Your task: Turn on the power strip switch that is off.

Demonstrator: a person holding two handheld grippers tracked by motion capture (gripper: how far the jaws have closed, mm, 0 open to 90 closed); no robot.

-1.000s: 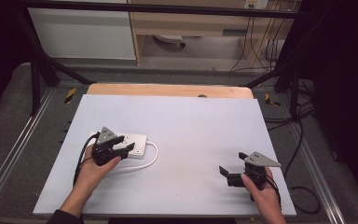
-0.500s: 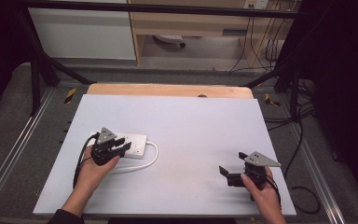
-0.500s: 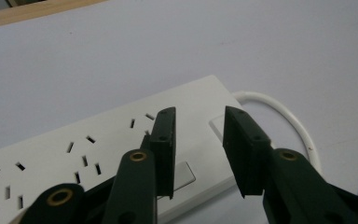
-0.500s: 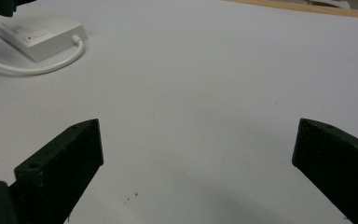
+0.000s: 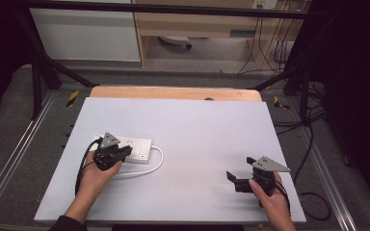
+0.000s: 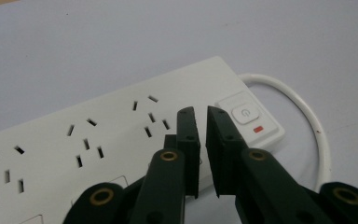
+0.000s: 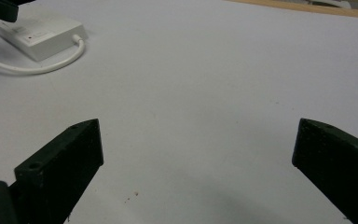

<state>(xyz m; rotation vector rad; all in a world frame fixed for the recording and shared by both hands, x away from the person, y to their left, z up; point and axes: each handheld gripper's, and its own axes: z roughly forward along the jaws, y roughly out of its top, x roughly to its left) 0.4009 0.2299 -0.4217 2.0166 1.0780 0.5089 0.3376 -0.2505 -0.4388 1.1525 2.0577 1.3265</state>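
At lower left of the high view, the left gripper [image 5: 125, 152] hovers over the white power strip [image 5: 137, 148], jaws nearly closed, empty. At lower right, the right gripper [image 5: 237, 177] rests wide open above the table [image 5: 197, 130].

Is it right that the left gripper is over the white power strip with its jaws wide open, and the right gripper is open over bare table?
Not quite. The left gripper is over the power strip, but its jaws are nearly shut, with only a thin gap between them, as the left gripper view shows. The right gripper is indeed open over the bare table.
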